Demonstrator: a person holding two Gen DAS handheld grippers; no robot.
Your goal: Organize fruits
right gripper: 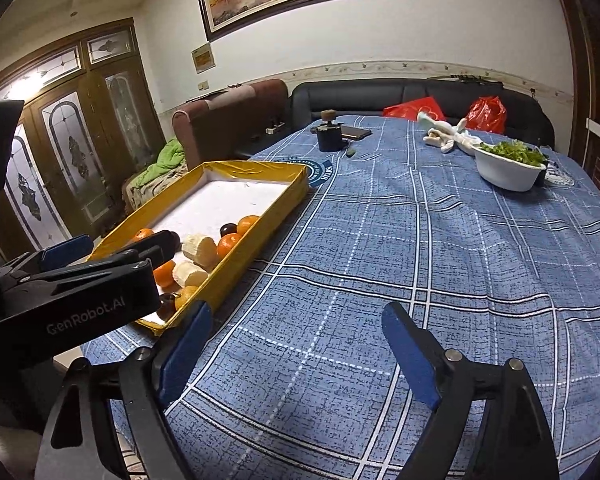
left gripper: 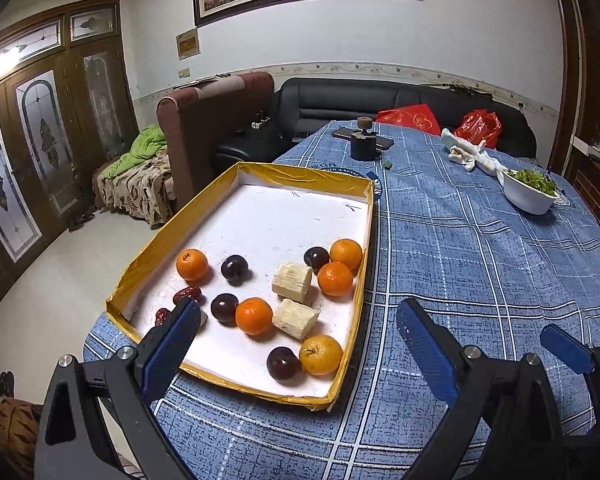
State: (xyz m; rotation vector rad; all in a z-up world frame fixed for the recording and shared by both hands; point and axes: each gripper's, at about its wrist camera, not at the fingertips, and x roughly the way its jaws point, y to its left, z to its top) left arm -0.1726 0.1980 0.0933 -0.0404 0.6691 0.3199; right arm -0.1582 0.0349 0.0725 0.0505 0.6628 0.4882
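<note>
A yellow-rimmed tray (left gripper: 364, 216) with a white floor sits on the table's left side. It holds several oranges (left gripper: 253, 315), several dark plums (left gripper: 224, 307), two pale sugarcane chunks (left gripper: 292, 282) and red dates (left gripper: 187, 294). My left gripper (left gripper: 300, 320) is open and empty, hovering over the tray's near end; its left finger hides part of a date. The tray also shows in the right wrist view (right gripper: 260, 216). My right gripper (right gripper: 296, 324) is open and empty above bare cloth, right of the tray. The left gripper's body (right gripper: 80, 288) covers the tray's near corner there.
A blue checked cloth (left gripper: 480, 260) covers the table. At the far end stand a black jar (left gripper: 363, 142), a phone (left gripper: 382, 140), a white bowl of greens (left gripper: 530, 192), white gloves (left gripper: 470, 152) and red bags (left gripper: 478, 126). Sofas stand behind. The table edge drops off left of the tray.
</note>
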